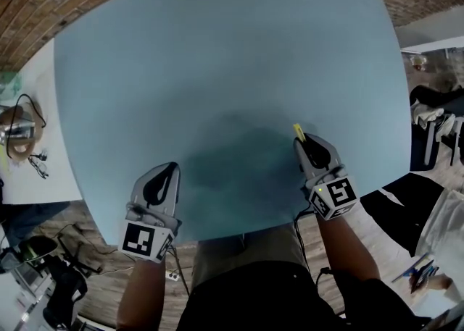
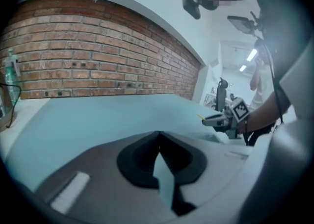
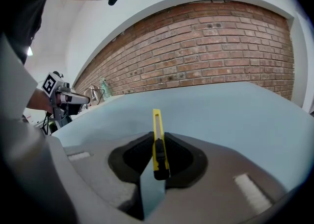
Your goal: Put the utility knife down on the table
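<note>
Head view: right gripper (image 1: 303, 141) over the near right of the wide pale-blue table (image 1: 217, 61). The slim yellow plastic utility knife (image 1: 297, 131) pokes forward, probably not touching down.
Left gripper view: left gripper (image 2: 158, 136) jaws together, empty.
Right gripper view: jaws clamped on the knife's mid-body. It looks light, stiff and slick, so grip the handle.

Table (image 1: 217, 69): plain pale blue-teal.
Knife (image 3: 157, 144): yellow body, black slider.
Left gripper (image 1: 172, 168), right gripper (image 1: 304, 139): grey shells, black jaw pads.
Cubes (image 1: 334, 195): white faces, black square markers.
Wall (image 3: 221, 46): red-brown brick, pale mortar lines.
</note>
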Action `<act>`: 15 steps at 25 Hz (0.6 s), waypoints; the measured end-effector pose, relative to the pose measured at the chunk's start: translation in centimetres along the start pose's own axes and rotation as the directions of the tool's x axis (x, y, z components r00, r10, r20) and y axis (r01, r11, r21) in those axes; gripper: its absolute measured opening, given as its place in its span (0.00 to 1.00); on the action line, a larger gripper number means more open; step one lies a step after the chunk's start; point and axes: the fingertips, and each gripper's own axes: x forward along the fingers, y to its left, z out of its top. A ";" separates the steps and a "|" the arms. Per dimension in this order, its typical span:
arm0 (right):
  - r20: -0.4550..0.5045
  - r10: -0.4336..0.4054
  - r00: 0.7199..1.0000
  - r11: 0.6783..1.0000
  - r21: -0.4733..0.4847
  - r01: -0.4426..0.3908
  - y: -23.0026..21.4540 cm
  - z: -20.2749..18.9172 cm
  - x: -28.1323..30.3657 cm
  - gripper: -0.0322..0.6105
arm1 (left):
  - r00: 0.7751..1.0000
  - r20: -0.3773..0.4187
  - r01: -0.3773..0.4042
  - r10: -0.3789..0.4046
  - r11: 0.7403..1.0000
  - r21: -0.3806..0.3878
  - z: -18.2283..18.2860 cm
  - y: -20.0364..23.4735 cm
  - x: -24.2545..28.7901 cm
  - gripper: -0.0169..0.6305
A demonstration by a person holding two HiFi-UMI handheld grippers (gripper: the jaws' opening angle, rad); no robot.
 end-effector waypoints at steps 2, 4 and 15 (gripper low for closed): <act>-0.007 0.003 1.000 1.000 -0.004 -0.003 -0.1 -0.2 0.1 0.15 | 1.000 -0.002 0.001 -0.001 1.000 -0.002 -0.1 -0.1 0.2 0.03; -0.010 0.002 1.000 1.000 -0.005 -0.002 -0.1 -0.4 0.2 0.15 | 1.000 -0.005 0.001 -0.001 1.000 -0.004 -0.3 -0.1 0.2 0.03; -0.031 -0.016 0.999 1.000 -0.009 0.016 -0.3 -0.6 0.8 0.16 | 1.000 -0.016 0.002 -0.002 1.000 -0.007 -0.9 0.1 -0.1 0.03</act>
